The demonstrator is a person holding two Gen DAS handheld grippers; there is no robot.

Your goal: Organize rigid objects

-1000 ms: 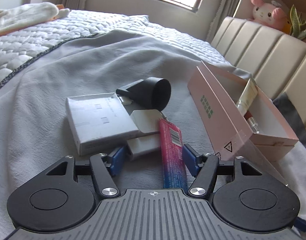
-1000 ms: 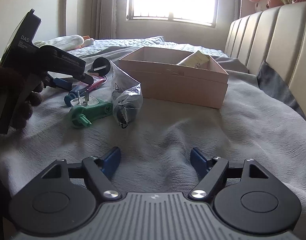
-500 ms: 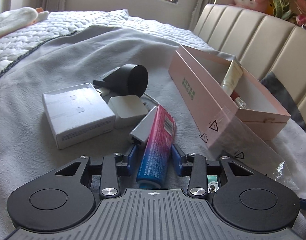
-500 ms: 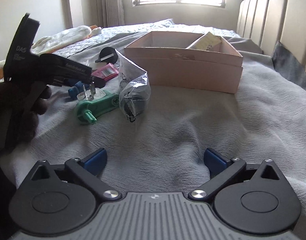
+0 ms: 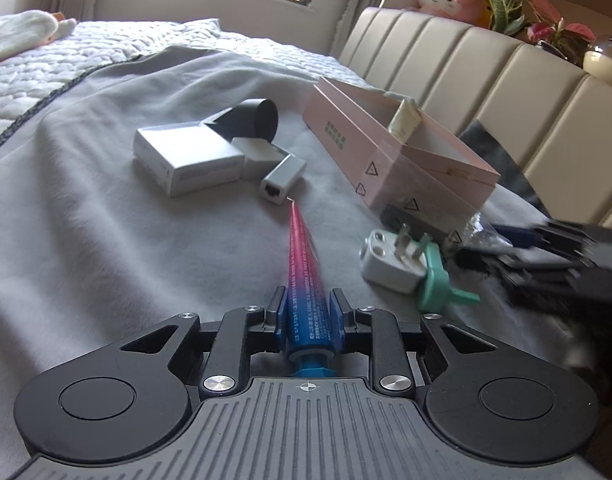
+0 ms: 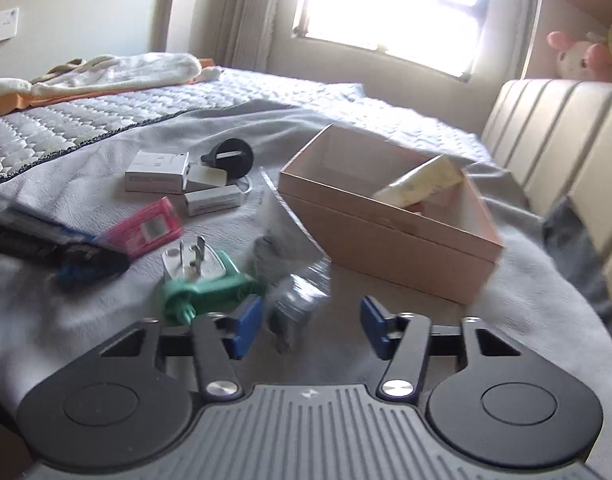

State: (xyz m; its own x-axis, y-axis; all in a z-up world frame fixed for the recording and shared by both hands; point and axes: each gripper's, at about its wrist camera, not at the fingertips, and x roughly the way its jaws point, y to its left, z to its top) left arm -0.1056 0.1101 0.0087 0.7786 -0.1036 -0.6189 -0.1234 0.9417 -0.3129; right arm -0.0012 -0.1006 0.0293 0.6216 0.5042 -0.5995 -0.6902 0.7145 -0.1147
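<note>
My left gripper (image 5: 309, 312) has just closed its jaws, now pinching the pink-to-blue tube (image 5: 304, 280) near its blue cap, crimped tail pointing away above the grey blanket (image 5: 106, 240). To the right, my right gripper (image 6: 312, 328) has been closing too, fingers spread around a clear plastic bag (image 6: 294, 304), no visible pad contact.

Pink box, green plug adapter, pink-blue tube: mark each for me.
pink box (image 6: 386, 240), right wrist view, near side wall
green plug adapter (image 6: 210, 286), right wrist view, green body
pink-blue tube (image 5: 304, 280), left wrist view, mid-body ahead of the pads
</note>
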